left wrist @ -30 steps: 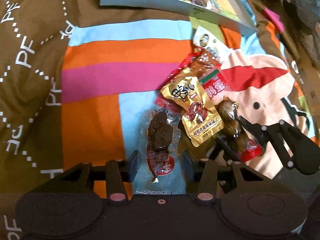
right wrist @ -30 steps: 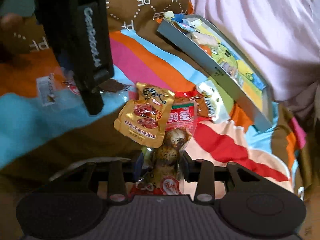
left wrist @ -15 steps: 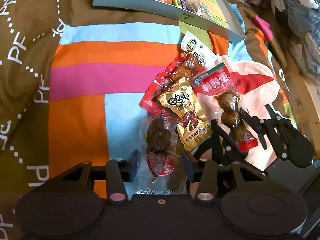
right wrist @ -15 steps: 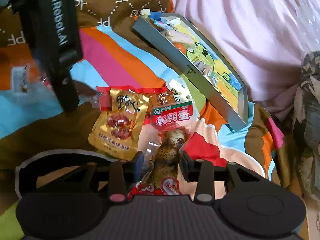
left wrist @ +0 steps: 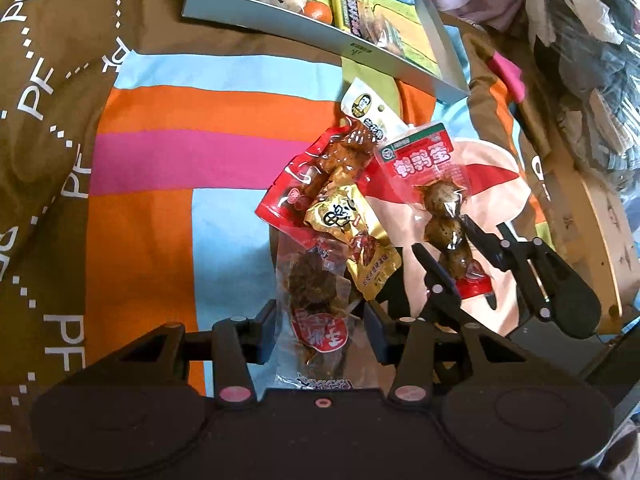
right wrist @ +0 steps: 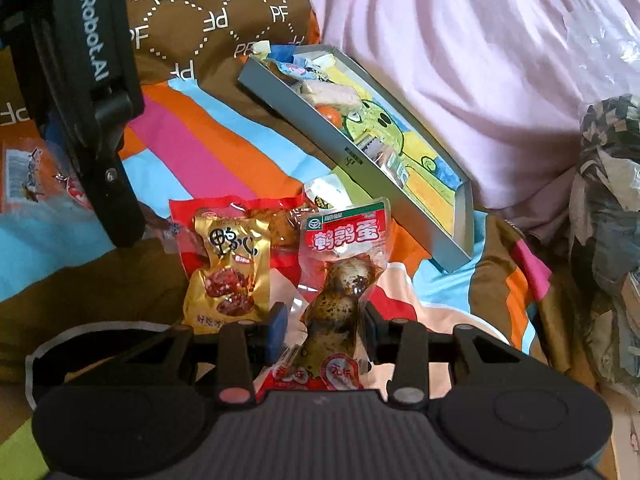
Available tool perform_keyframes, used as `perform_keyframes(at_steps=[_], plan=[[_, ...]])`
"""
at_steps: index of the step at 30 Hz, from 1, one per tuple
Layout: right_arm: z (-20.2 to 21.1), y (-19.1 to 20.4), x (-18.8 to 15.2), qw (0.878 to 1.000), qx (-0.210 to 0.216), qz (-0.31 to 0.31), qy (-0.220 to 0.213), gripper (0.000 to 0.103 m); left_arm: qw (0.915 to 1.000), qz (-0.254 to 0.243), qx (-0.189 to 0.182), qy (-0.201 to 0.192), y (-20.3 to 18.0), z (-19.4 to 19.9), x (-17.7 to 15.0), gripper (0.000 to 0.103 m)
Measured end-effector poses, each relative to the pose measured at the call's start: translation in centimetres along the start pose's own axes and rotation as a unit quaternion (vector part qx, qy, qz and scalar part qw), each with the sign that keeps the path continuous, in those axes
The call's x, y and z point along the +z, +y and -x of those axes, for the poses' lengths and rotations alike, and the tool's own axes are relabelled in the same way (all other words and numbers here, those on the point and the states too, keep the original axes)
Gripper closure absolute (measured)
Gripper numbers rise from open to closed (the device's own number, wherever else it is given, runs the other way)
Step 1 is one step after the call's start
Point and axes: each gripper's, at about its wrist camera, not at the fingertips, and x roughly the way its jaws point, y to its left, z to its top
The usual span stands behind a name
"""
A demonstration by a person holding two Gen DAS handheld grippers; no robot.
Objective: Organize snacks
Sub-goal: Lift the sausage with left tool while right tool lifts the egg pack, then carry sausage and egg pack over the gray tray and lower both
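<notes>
While several snacks are lying in grey tray (right wrist: 352,148), quail-egg pack (right wrist: 340,280) is being gripped by right gripper (right wrist: 324,326), dried-meat pack (left wrist: 316,300) by left gripper (left wrist: 322,316); gold pack (left wrist: 352,236), red pack (left wrist: 296,184) being left unsorted.

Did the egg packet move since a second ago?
Yes. The quail egg packet, between the right gripper fingers, slid right, off the gold packet it overlapped.

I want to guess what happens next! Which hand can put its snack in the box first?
Probably the right gripper. Its jaws are around the quail egg packet, and the grey box lies just ahead. The left gripper straddles the dark meat packet, farther from the box.
</notes>
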Motion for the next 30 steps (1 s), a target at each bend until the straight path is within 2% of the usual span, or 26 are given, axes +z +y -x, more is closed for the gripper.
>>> perform_keyframes(at_steps=[7, 11, 17, 24, 27, 30], plan=[[-0.1, -0.2, -0.1, 1.000, -0.010, -0.010, -0.001, 0.060, 0.9994, 0.012, -0.031, 0.007, -0.3, 0.8, -0.6, 0.056], [-0.2, -0.4, -0.1, 1.000, -0.017, -0.016, -0.003, 0.060, 0.9995, 0.006, -0.030, -0.007, -0.6, 1.4, -0.5, 0.056], [0.2, -1.3, 0.3, 0.998, -0.024, -0.045, -0.020, 0.060, 0.9971, -0.023, -0.019, -0.070, -1.6, 3.2, 0.0, 0.056], [0.6, -3.0, 1.0, 0.995, -0.023, -0.086, -0.041, 0.060, 0.9935, -0.005, -0.036, -0.108, -1.7, 3.6, 1.6, 0.056], [0.4, -4.0, 1.5, 0.994, -0.013, -0.099, -0.045, 0.060, 0.9878, -0.025, -0.026, -0.152, -2.8, 3.7, 2.9, 0.056], [0.1, -5.3, 2.2, 0.993, -0.009, -0.104, -0.054, 0.060, 0.9737, -0.080, 0.001, -0.213, -4.6, 3.6, 4.1, 0.056]])
